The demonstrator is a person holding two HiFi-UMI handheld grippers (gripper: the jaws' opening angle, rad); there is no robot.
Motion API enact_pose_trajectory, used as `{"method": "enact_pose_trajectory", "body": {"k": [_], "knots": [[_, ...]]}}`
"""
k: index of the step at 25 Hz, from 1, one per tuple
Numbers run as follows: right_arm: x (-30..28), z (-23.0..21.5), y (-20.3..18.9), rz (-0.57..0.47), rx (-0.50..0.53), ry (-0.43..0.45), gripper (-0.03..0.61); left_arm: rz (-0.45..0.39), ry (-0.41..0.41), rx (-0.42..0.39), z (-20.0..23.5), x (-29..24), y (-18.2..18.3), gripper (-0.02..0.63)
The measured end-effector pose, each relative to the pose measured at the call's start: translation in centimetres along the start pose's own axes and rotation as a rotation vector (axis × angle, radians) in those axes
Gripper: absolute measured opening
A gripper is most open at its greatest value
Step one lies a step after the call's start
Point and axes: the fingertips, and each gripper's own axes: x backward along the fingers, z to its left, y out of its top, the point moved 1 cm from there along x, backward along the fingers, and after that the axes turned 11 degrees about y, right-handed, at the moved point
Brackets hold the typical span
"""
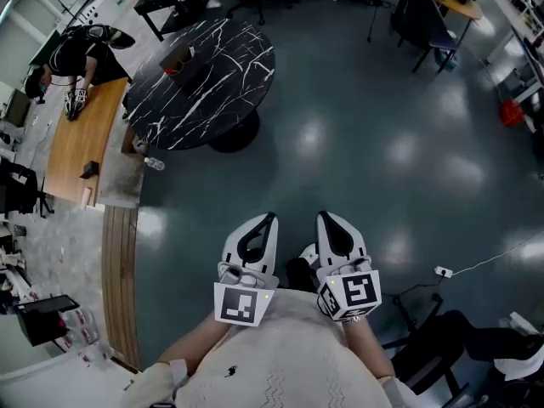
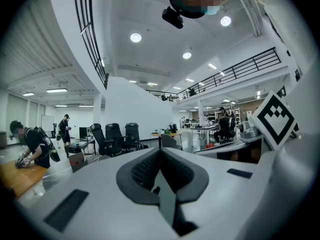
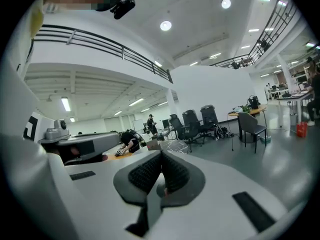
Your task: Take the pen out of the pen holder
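Note:
No pen or pen holder can be made out in any view. In the head view both grippers are held side by side close to the person's chest, pointing out over the grey floor. My left gripper (image 1: 269, 218) has its jaws pressed together with nothing between them. The same shows in the left gripper view, where my left gripper (image 2: 160, 153) points across the hall. My right gripper (image 1: 324, 216) is likewise shut and empty. In the right gripper view, my right gripper (image 3: 161, 157) faces distant office chairs.
A round black marble table (image 1: 223, 92) stands ahead to the left with a dark box (image 1: 182, 59) on it. A person (image 1: 78, 51) bends over a wooden table (image 1: 76, 138). A bottle (image 1: 154, 163) lies on the floor. A cable plug (image 1: 442, 271) and a black chair (image 1: 450, 347) are at the right.

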Motion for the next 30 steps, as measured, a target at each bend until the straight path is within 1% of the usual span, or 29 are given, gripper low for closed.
{"method": "enact_pose_trajectory", "body": {"k": [2,4,7,9,11,15,21,26,30], "knots": [[0.5,-1.8,-0.6,0.016,-0.027,-0.003,0.015,0.006,0.001,-0.023,-1.0,-0.7,-0.1,0.012],[1.0,-3.2,-0.9,0.033,-0.048,-0.011,0.015,0.015,0.001,-0.027,-1.8,-1.5,-0.2,0.012],[1.5,-5.1,-0.9,0.041,-0.054,-0.003,0.015,0.018,0.012,-0.036,-3.2,-2.9,-0.3,0.012],[1.7,-6.3,-0.8,0.043,-0.058,0.002,0.015,0.025,0.028,-0.050,-3.8,-3.7,-0.5,0.012],[1.4,-7.3,-0.7,0.050,-0.062,0.004,0.015,0.029,0.060,-0.050,-3.5,-4.5,-0.4,0.012],[0.0,-7.9,-0.4,0.077,-0.054,0.035,0.015,0.028,0.142,-0.038,-1.6,-5.6,-0.3,0.012],[-3.8,-8.6,-0.4,0.133,-0.026,0.082,0.015,0.006,0.202,-0.016,1.2,-8.7,-0.5,0.012],[-8.5,-9.0,-0.2,0.200,-0.001,0.098,0.015,0.005,0.280,0.040,6.3,-12.1,-1.3,0.012],[-13.1,-8.3,0.8,0.271,0.041,0.141,0.015,0.023,0.342,0.081,11.4,-15.3,-1.8,0.012]]}}
